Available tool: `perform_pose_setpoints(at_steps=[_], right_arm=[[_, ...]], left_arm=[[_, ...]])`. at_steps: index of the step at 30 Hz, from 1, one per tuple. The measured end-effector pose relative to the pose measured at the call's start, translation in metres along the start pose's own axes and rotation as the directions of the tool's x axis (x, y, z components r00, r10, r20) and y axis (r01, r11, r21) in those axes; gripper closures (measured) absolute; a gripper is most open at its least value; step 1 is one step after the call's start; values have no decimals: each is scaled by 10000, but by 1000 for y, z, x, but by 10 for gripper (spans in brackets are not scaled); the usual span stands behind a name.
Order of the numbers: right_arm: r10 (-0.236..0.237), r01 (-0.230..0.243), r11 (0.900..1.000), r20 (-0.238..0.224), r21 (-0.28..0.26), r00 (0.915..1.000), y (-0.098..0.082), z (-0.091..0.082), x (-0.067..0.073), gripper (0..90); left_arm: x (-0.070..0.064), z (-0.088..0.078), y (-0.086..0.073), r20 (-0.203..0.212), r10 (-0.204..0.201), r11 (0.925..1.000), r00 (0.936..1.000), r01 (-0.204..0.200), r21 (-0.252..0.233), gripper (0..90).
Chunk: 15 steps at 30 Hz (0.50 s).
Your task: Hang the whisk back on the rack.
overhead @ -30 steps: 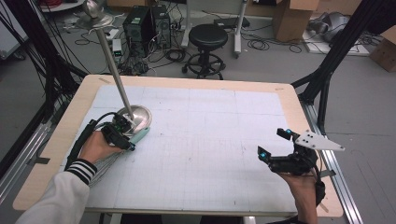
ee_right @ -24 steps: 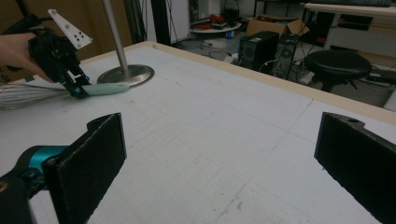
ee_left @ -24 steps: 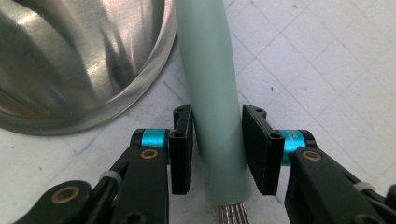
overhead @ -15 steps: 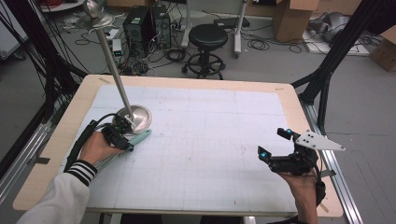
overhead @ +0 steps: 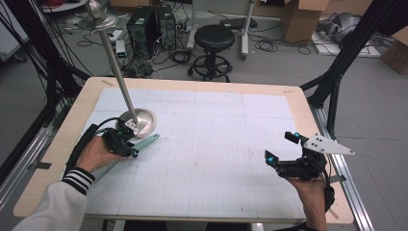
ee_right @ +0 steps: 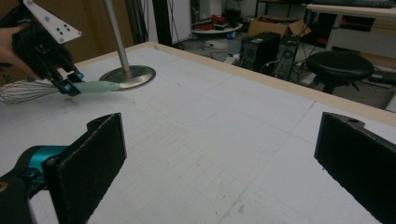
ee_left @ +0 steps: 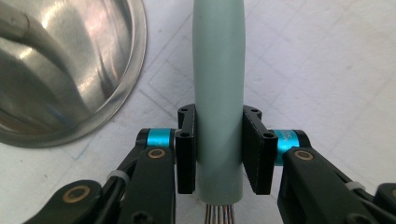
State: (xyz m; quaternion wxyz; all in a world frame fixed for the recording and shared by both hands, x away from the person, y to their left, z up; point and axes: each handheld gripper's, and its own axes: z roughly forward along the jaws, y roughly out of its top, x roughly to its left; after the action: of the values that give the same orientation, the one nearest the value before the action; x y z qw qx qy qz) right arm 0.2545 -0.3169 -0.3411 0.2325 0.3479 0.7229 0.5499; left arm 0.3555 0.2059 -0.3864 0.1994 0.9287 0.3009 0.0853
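Now the left gripper (ee_left: 218, 154) has just closed its 2 jaws on the whisk's (overhead: 144, 142) green handle, lying on the table (overhead: 202, 159) beside the stand (overhead: 138, 121). Lift it level, clear of that base. The right gripper (ee_right: 219, 163) waits open.

Lab or workshop room. Wooden-edged table (overhead: 62, 144) topped with a gridded white sheet, framed by black metal struts (overhead: 337, 72). Grey floor behind strewn with cables (overhead: 269, 45); computer towers (overhead: 151, 24), a black round stool (overhead: 214, 38) and cardboard boxes (overhead: 300, 19) standing about. A second desk (ee_right: 355, 9) farther back.
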Motion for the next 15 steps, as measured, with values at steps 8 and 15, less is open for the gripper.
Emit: perform_pose_setpoints(at_steps=[8,15], right_arm=[[-39,39,10000,-40,5,10000,1,2,1,8],[-82,82,10000,-49,6,10000,1,2,1,8]], left_arm=[[-7,-19,2,567,678,9932,9961,-620,-985,694],[-7,-37,4,599,953,9838,9936,-849,-1582,694]])
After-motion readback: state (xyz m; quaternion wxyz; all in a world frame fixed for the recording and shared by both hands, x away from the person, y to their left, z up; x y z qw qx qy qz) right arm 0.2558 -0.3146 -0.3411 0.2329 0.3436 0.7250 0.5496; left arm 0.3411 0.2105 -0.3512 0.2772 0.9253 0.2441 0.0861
